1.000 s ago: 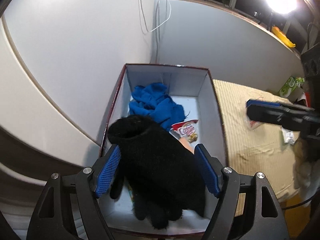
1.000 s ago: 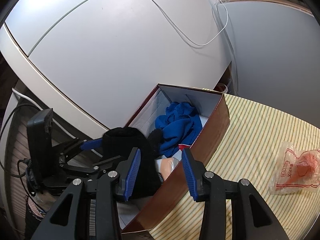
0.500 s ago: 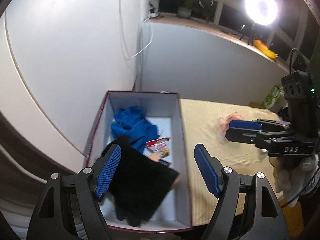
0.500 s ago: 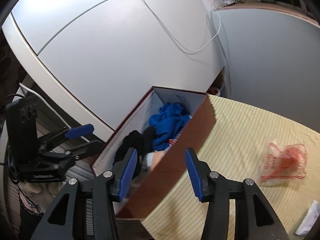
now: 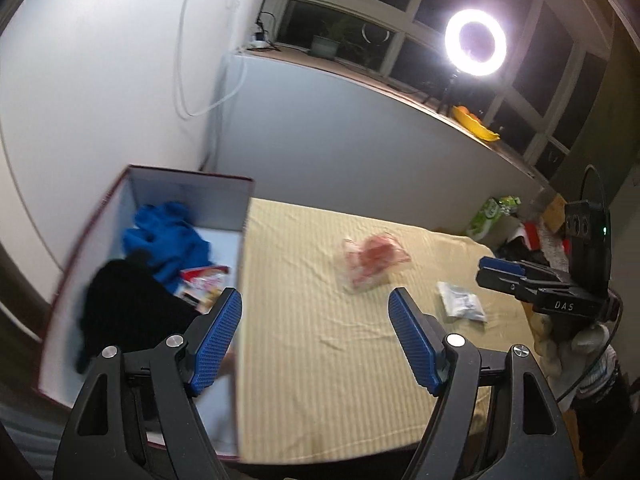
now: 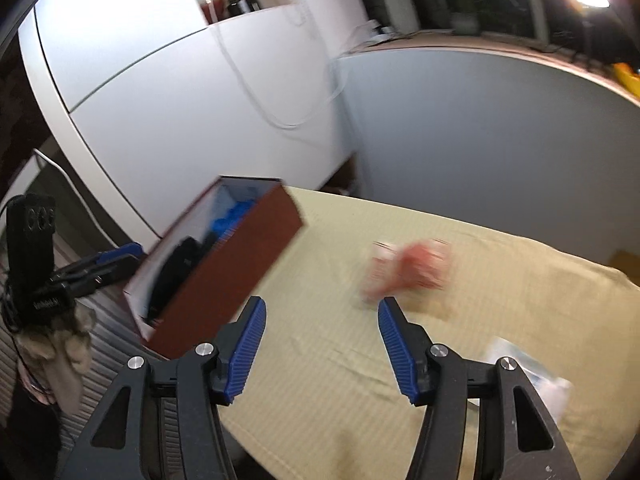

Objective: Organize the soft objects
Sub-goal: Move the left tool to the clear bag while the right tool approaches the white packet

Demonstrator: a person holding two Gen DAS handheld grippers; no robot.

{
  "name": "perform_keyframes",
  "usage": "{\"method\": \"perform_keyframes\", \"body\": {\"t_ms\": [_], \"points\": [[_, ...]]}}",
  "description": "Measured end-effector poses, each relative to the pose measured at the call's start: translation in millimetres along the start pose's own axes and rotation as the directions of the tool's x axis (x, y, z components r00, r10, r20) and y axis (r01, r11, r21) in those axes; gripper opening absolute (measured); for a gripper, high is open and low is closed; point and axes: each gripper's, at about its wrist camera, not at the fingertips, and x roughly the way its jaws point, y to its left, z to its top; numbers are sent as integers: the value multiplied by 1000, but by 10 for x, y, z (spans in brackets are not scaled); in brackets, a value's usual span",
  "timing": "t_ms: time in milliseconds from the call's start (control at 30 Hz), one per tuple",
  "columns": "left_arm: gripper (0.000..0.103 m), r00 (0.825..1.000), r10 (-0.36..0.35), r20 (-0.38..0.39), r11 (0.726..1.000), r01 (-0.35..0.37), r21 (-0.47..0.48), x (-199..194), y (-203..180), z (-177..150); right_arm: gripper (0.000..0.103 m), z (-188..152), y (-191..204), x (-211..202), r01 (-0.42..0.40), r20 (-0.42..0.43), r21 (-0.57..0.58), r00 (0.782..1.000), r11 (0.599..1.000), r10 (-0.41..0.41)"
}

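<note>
A dark red box [image 5: 188,182] with a white inside stands at the table's left end; it also shows in the right wrist view [image 6: 236,264]. In it lie a black glove [image 5: 128,304], a blue cloth [image 5: 168,240] and a snack packet [image 5: 204,284]. A red and clear plastic bag [image 5: 372,260] lies on the yellow striped cloth [image 5: 320,344]; it also shows, blurred, in the right wrist view [image 6: 408,270]. My left gripper [image 5: 316,336] is open and empty over the table by the box. My right gripper [image 6: 322,350] is open and empty, near the red bag.
A small white packet [image 5: 462,306] lies on the cloth at the right, also in the right wrist view [image 6: 532,368]. A ring light [image 5: 476,42] shines on the windowsill. White walls stand behind the box. Clutter sits beyond the table's right end [image 5: 496,216].
The black glove left my left gripper and now lies in the box. Both grippers have pulled back and swung right over the striped cloth. The right jaws have opened wider.
</note>
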Motion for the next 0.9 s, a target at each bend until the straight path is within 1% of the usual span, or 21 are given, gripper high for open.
{"method": "perform_keyframes", "body": {"t_ms": [67,233,300,367,433,533,600,733,833,867,900], "points": [[76,1000,-8,-2,1000,8,23,55,-113,-63,55,-140,-160,-122,37,12,18,999,999,-37],[76,1000,-11,-1,997,11,73,162,-354,-181,55,-435,-522,-380,95,56,68,994,993,-99],[76,1000,-19,-11,996,20,90,236,-437,-208,55,-538,-663,-466,115,75,91,990,989,-122],[76,999,-26,-21,994,28,106,301,-508,-231,58,-619,-782,-513,132,81,118,987,984,-142],[76,999,-29,-25,992,32,124,364,-573,-251,68,-702,-901,-553,141,88,141,984,980,-154],[76,999,-31,-41,985,37,167,463,-676,-274,69,-797,-1010,-570,159,86,138,981,978,-172],[76,999,-18,-50,978,28,206,538,-745,-280,69,-834,-1046,-554,181,75,108,979,978,-189],[76,997,-7,-82,965,28,261,672,-850,-254,69,-881,-1073,-492,213,33,-11,976,977,-213],[76,995,1,-102,957,28,288,785,-909,-215,70,-924,-1043,-396,242,-13,-134,969,961,-246],[76,994,6,-108,957,25,290,825,-918,-198,71,-932,-1039,-349,251,-31,-178,965,952,-260],[76,994,7,-112,957,25,288,857,-922,-190,74,-943,-1038,-299,259,-48,-217,960,941,-275]]}}
